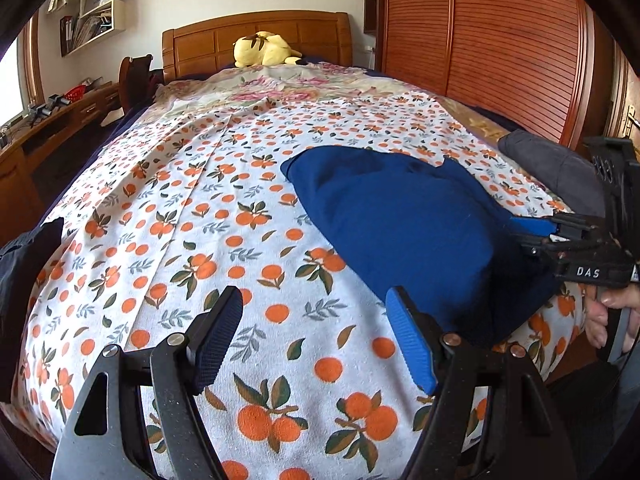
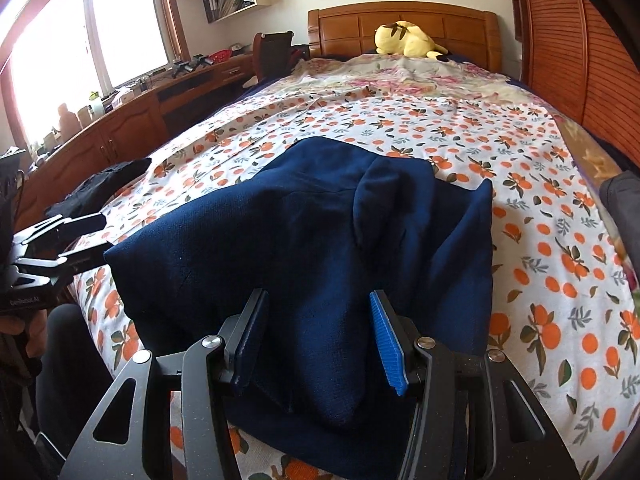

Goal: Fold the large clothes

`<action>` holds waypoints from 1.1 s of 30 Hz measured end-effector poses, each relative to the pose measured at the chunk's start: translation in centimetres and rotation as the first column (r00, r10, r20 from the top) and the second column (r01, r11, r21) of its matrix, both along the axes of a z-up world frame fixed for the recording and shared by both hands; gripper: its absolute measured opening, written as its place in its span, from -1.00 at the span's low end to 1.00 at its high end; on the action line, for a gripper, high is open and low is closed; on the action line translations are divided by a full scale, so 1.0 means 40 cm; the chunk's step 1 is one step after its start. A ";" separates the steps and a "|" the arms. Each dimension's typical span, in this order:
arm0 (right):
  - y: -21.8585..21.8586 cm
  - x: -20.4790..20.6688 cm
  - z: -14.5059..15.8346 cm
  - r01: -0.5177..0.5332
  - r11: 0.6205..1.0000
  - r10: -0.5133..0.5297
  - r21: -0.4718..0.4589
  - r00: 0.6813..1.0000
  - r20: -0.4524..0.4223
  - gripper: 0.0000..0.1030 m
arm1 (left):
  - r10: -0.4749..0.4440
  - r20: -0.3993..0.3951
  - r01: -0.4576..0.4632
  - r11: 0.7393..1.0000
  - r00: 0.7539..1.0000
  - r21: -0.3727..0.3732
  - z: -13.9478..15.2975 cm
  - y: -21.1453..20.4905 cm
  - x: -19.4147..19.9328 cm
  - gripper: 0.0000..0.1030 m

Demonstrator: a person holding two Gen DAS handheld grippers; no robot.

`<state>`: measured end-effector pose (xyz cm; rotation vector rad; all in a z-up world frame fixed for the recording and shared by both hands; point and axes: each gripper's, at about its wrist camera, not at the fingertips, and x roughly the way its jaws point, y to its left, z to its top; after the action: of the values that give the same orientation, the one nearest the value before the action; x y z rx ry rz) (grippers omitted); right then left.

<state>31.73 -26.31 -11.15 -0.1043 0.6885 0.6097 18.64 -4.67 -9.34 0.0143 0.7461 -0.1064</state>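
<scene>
The left gripper (image 1: 312, 344) stands wide over bare bedsheet (image 1: 168, 216), nothing between its ribbed pads, with the blue jumper (image 1: 404, 224) lying from its 1 o'clock to its 3 o'clock. The right gripper (image 2: 316, 340) is about half spread, and a raised ridge of the same jumper (image 2: 304, 240) sits between its jaws; whether the pads actually press the cloth I cannot tell, since a sliver of gap seems to show on each side.

To fold well, I judge the right gripper should pinch the near hem firmly before lifting, and the left should come across to the jumper's edge at its 2 o'clock, so both corners rise together and the cloth stays flat.

The jumper is thick, soft, matte knit, lying humped and creased near the foot of the bed. The sheet beneath is thin cotton printed with oranges and leaves, lightly wrinkled
</scene>
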 end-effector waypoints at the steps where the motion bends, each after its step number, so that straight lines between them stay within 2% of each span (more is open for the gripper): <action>1: 0.001 0.002 0.003 -0.014 1.000 0.014 0.004 1.000 0.000 -0.19 | 0.000 -0.002 0.000 1.000 1.000 0.000 -0.002 0.002 0.000 0.45; 3: 0.006 -0.010 0.010 -0.011 1.000 0.012 -0.013 0.999 0.033 -0.68 | 0.001 -0.008 -0.001 1.000 1.000 0.002 -0.007 0.003 0.000 0.45; 5: 0.003 -0.036 0.012 -0.027 1.000 0.028 -0.014 0.998 0.053 -0.80 | 0.000 -0.009 0.000 1.000 1.000 -0.001 -0.008 0.004 0.000 0.45; 8: -0.019 -0.059 0.039 -0.022 1.000 0.021 0.008 0.994 0.108 -0.87 | -0.004 -0.007 0.004 1.000 1.000 0.003 -0.006 0.000 -0.003 0.45; 12: -0.081 -0.106 0.104 0.027 0.997 -0.043 0.077 0.977 0.207 -0.90 | -0.008 0.001 0.008 1.000 1.000 0.006 0.004 -0.003 -0.007 0.45; 14: -0.114 -0.121 0.121 0.031 0.995 -0.050 0.095 0.976 0.211 -0.90 | -0.007 0.004 0.007 1.000 1.000 0.008 0.006 -0.003 -0.008 0.45; 17: -0.153 -0.113 0.107 0.075 0.993 -0.090 0.089 0.980 0.178 -0.90 | -0.006 0.010 0.006 1.000 1.000 0.005 0.009 -0.001 -0.011 0.45; 19: -0.167 -0.090 0.077 0.085 0.993 -0.095 0.086 0.988 0.124 -0.88 | -0.005 0.011 0.005 1.000 1.000 0.002 0.010 0.000 -0.011 0.45; 22: -0.155 -0.079 0.062 0.098 0.993 -0.104 0.058 0.988 0.110 -0.87 | -0.006 0.016 0.006 1.000 1.000 -0.004 0.012 -0.001 -0.013 0.45; 25: -0.146 -0.083 0.085 0.130 0.991 -0.133 0.030 0.979 0.155 -0.71 | -0.007 0.024 0.007 1.000 1.000 -0.013 0.015 -0.002 -0.018 0.45; 26: -0.141 -0.089 0.099 0.144 0.989 -0.146 0.026 0.975 0.170 -0.60 | -0.008 0.027 0.009 1.000 1.000 -0.015 0.016 -0.003 -0.020 0.45; 27: -0.137 -0.101 0.109 0.155 0.988 -0.158 0.030 0.970 0.185 -0.38 | -0.010 0.029 0.011 1.000 1.000 -0.015 0.017 -0.004 -0.022 0.45; 29: -0.135 -0.116 0.129 0.153 0.986 -0.162 0.060 0.964 0.210 -0.13 | -0.016 0.036 0.017 1.000 0.999 -0.013 0.022 -0.007 -0.027 0.45; 33: -0.093 -0.141 0.142 0.105 0.992 -0.120 0.077 0.964 0.237 -0.13 | -0.025 0.051 0.025 1.000 0.998 -0.002 0.030 -0.011 -0.042 0.45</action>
<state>26.10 -30.03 -5.46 -0.0777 0.4357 0.4993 16.95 -5.11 -8.12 0.0236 0.6947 -0.1309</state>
